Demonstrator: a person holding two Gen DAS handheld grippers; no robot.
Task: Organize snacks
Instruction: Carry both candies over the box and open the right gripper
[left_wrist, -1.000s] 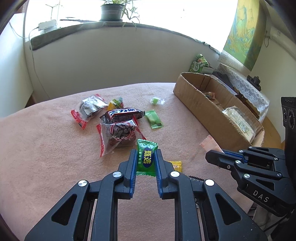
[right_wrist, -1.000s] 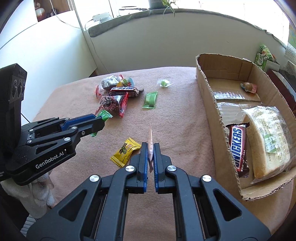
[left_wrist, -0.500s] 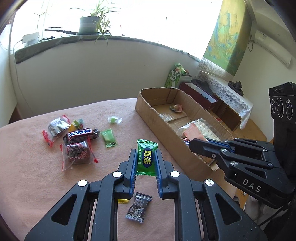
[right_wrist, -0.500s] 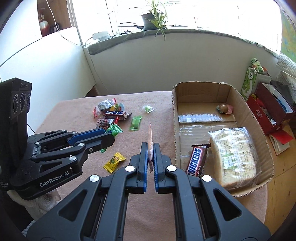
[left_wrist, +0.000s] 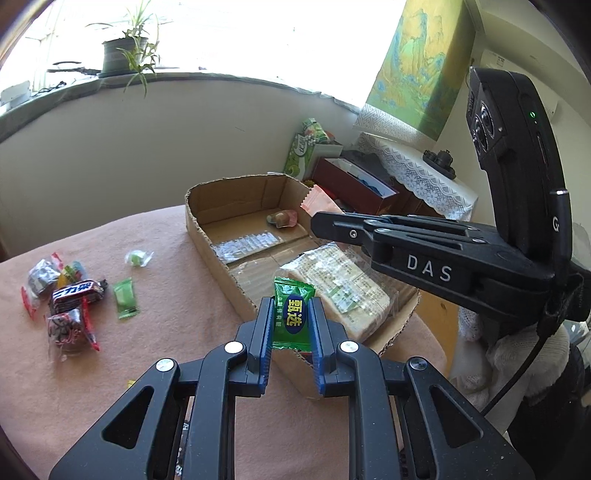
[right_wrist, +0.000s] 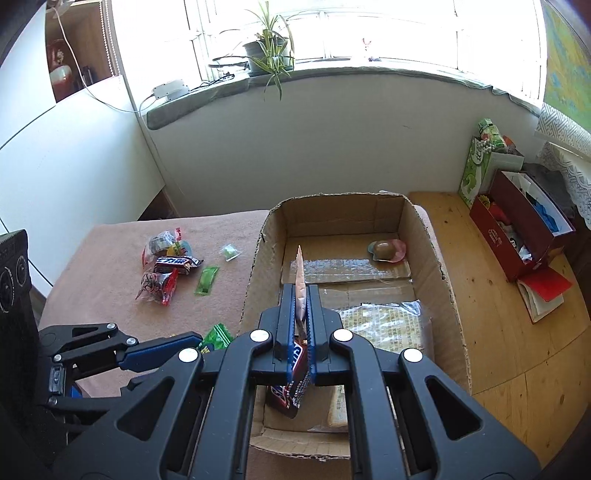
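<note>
My left gripper (left_wrist: 291, 310) is shut on a green candy packet (left_wrist: 291, 314) with a blue-and-yellow label, held above the near rim of the cardboard box (left_wrist: 207, 243). My right gripper (right_wrist: 302, 295) is shut on a thin pink sachet (right_wrist: 300, 280), seen edge-on, over the inside of the box (right_wrist: 447, 295). In the left wrist view the right gripper (left_wrist: 314, 218) with the pink sachet (left_wrist: 319, 199) reaches in from the right. In the box lie a wrapped cake block (right_wrist: 388, 325), a Snickers bar (right_wrist: 291, 391) and a round wrapped sweet (right_wrist: 388, 251).
Several loose snacks lie on the pink tablecloth (left_wrist: 166, 295): a green sachet (left_wrist: 125, 299), a dark chocolate bar (left_wrist: 75, 291), red-edged packets (left_wrist: 68, 328) and a small clear-wrapped green candy (left_wrist: 137, 257). A red box (right_wrist: 517, 236) stands on the wooden floor to the right.
Both grippers rose and swung right from the tablecloth to over the cardboard box, each still gripping its packet. The loose snacks now lie far to the left.
</note>
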